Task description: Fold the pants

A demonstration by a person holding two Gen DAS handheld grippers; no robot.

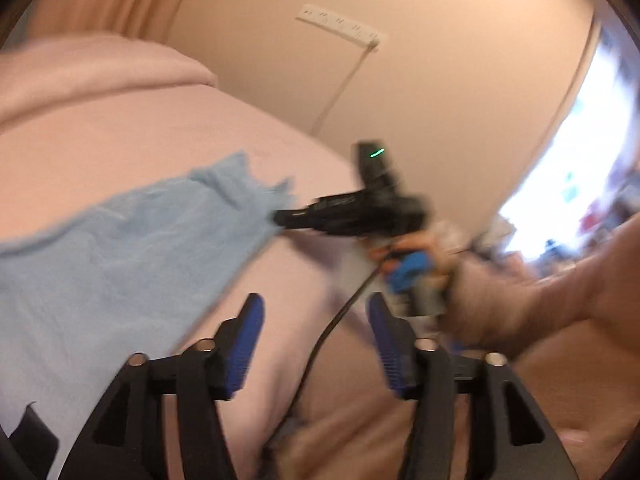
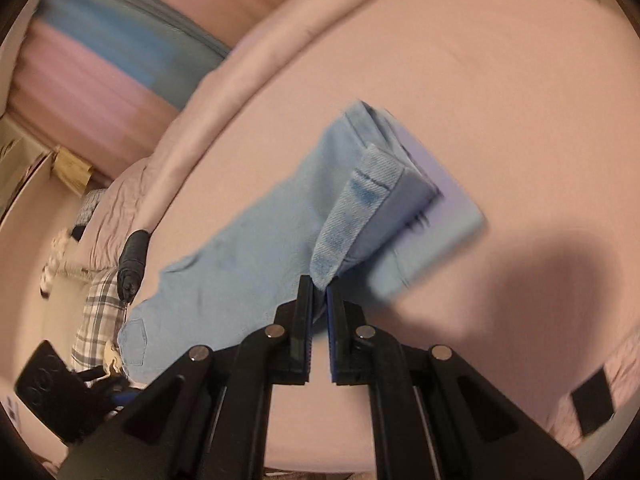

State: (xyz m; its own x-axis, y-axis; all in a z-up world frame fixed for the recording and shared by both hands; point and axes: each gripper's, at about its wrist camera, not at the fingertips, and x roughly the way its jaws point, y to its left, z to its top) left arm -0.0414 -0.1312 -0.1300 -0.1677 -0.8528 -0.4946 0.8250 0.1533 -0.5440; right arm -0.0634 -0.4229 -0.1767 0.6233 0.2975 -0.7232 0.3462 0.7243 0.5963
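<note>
Nearest in the left wrist view, the left tool (image 1: 316,344) stands with its blue ribbed pads (image 1: 244,344) spread apart and nothing between them; a black cable (image 1: 320,344) crosses the gap above the pink bed sheet (image 1: 120,128). Just beyond, a person's hand (image 1: 500,300) grips the blue-handled right tool (image 1: 280,218), whose black fingers reach to the edge of the light blue pants (image 1: 100,248). The pants lie flat across the bed at left, soft denim with a frayed far edge. Farther off, a white power strip (image 1: 340,28) hangs on the plain wall, its cord trailing down; a bright window, blurred, fills the right margin.

In the right wrist view, the right tool (image 2: 319,292) is pressed together, pinching a raised fold of the pants (image 2: 344,216) at the fingertips. The twill weave and a stitched hem show on the lifted flap; the remainder of the pants (image 2: 240,248) stretches away to the left on the bed sheet (image 2: 480,80), a back pocket visible near the lower end. A dark shadow falls on the sheet at right. Beside the mattress edge lie a black glove-like object (image 2: 132,260), a plaid cloth (image 2: 100,312) and a black device (image 2: 48,384). Striped pink and blue curtains (image 2: 100,40) close the background.
</note>
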